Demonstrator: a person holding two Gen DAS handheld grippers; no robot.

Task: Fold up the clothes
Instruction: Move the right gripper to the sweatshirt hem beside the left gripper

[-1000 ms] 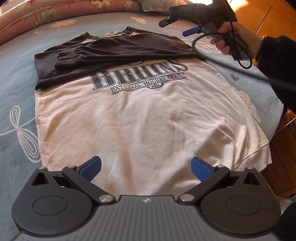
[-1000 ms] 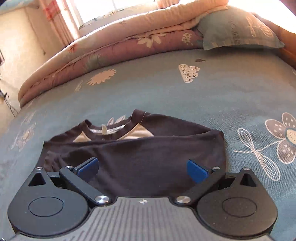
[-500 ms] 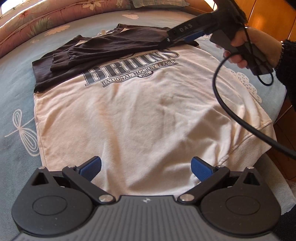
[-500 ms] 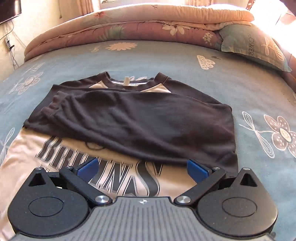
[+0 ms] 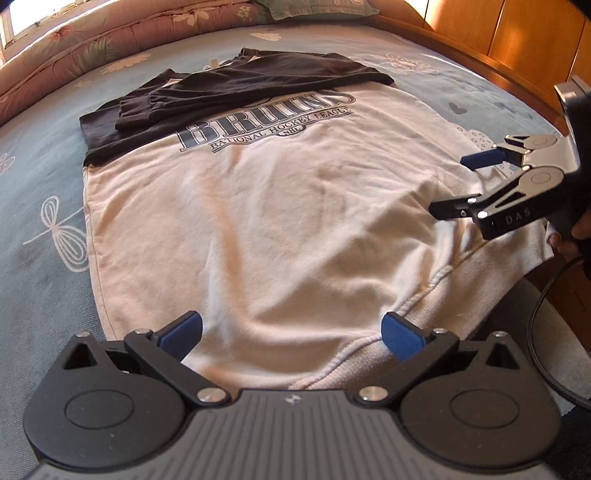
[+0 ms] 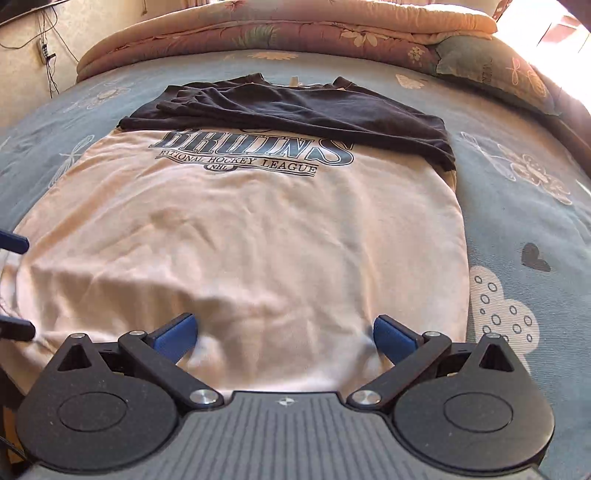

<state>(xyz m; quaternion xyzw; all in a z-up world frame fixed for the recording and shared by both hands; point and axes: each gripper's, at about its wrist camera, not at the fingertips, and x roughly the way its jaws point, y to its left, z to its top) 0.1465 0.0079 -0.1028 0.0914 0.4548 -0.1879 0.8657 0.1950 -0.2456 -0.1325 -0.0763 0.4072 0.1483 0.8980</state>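
Note:
A cream sweatshirt (image 5: 273, 206) with a "Bruins" print lies flat on the bed, its dark sleeves (image 5: 251, 85) folded across the chest. It also shows in the right wrist view (image 6: 258, 236), with the sleeves (image 6: 303, 110) at the far end. My left gripper (image 5: 291, 332) is open, just above the ribbed bottom hem. My right gripper (image 6: 284, 334) is open over the hem's right part; it shows in the left wrist view (image 5: 461, 184) at the shirt's right edge. Neither holds cloth.
The bed has a blue flowered sheet (image 6: 517, 206). A rolled quilt (image 6: 295, 33) and a pillow (image 6: 487, 70) lie at the head. A wooden bed frame (image 5: 498, 44) runs along the right side. The left gripper's fingertips (image 6: 14, 242) show at the left edge.
My right gripper moved from the folded sleeves near the collar back to the bottom hem at the right. My left gripper shifted a little closer to the hem. Both stayed open.

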